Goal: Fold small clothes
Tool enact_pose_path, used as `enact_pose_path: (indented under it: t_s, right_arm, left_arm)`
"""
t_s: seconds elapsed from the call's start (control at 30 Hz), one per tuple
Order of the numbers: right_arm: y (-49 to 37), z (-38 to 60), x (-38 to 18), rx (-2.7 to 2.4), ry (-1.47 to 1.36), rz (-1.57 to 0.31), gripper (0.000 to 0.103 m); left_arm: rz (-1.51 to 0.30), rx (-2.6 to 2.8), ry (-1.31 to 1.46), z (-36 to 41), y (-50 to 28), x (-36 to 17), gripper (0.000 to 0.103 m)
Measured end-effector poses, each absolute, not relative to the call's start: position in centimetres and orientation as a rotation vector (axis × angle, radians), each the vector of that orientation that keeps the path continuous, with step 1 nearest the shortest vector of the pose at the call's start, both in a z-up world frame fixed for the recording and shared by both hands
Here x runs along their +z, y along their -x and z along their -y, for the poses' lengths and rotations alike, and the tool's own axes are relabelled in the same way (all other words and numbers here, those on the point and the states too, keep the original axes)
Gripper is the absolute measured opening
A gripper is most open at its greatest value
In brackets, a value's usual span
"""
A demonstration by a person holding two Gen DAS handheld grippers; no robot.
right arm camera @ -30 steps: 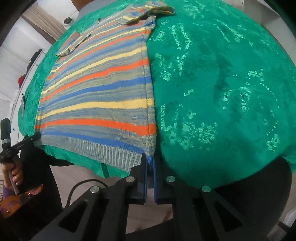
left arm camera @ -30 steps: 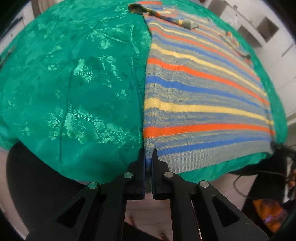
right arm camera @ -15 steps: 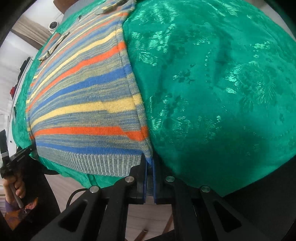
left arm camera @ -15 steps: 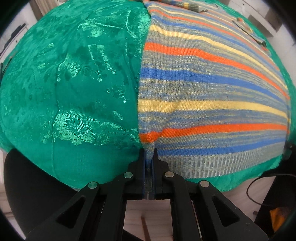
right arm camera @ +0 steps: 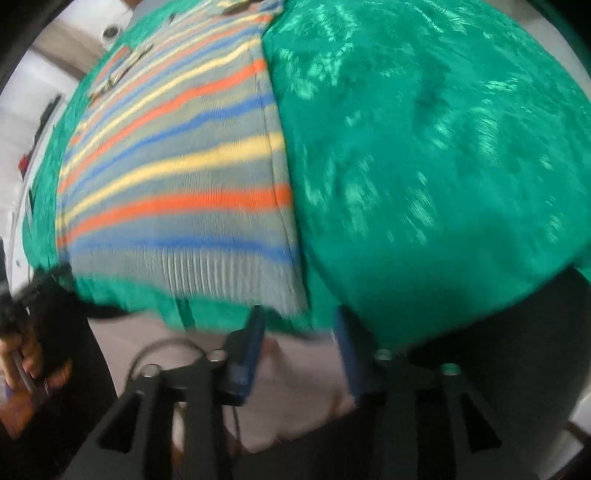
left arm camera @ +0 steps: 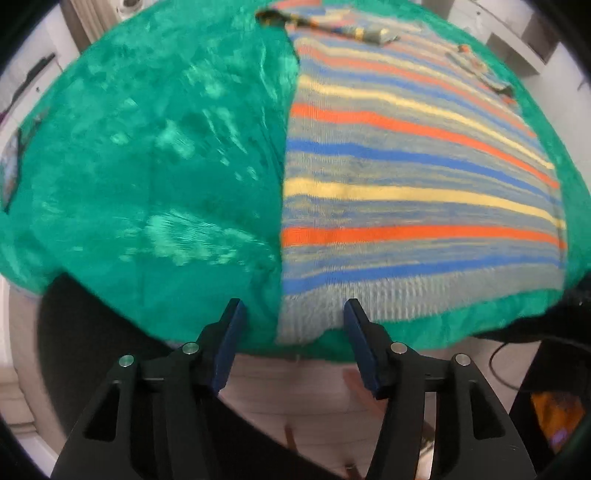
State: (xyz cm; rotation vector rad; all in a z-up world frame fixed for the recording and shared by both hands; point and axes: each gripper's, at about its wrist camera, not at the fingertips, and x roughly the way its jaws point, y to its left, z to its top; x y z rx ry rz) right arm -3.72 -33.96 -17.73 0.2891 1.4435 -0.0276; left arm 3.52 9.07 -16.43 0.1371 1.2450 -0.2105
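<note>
A striped knit sweater (left arm camera: 406, 192) in grey, blue, orange and yellow lies flat on the green patterned cloth (left arm camera: 147, 177). Its ribbed hem hangs at the near table edge. My left gripper (left arm camera: 293, 317) is open and empty, its jaws either side of the hem's left corner. In the right wrist view the same sweater (right arm camera: 177, 184) lies on the cloth (right arm camera: 424, 166). My right gripper (right arm camera: 299, 325) is open and empty just below the hem's right corner. Both views are blurred.
The green cloth drapes over the near table edge. Below it are pale floor (left arm camera: 314, 387), a dark cable (left arm camera: 506, 365) and dark furniture. A hand (right arm camera: 22, 362) holding the other gripper shows at lower left of the right wrist view. White shelving (left arm camera: 517, 33) stands beyond the table.
Both grippers were shut on the sweater's hem corners. Both have opened and let the hem go, pulling back a little from the table edge. The sweater now lies flat.
</note>
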Motion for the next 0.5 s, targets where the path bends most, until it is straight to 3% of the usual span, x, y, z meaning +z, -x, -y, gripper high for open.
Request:
enact_pose_path:
  t_s: [0.13,0.23,0.33,0.5]
  right_arm:
    - [2.2,36.6,-11.8,-0.140,-0.100,-1.323,0.043]
    - [-2.1,37.0,-6.8,-0.177,0.061,-1.152,0.057]
    - [-7.8,34.9,-4.9,-0.078,0.167,-1.012,0.063]
    - [-17.8,29.6,-8.3,0.174,0.244,-0.969,0.063]
  left_arm:
    - [-1.079,-0.138,-0.148,-10.6,-3.0,-12.0,0.078]
    - [-0.928,-0.037,-0.095,-12.0,-4.7,-10.1,0.089]
    - [-0.878,0.006,-0.013,-12.6,-6.4,-9.8,0.090]
    - [-0.906,0.041,0.013,-12.3,-6.5,-11.2,0.090]
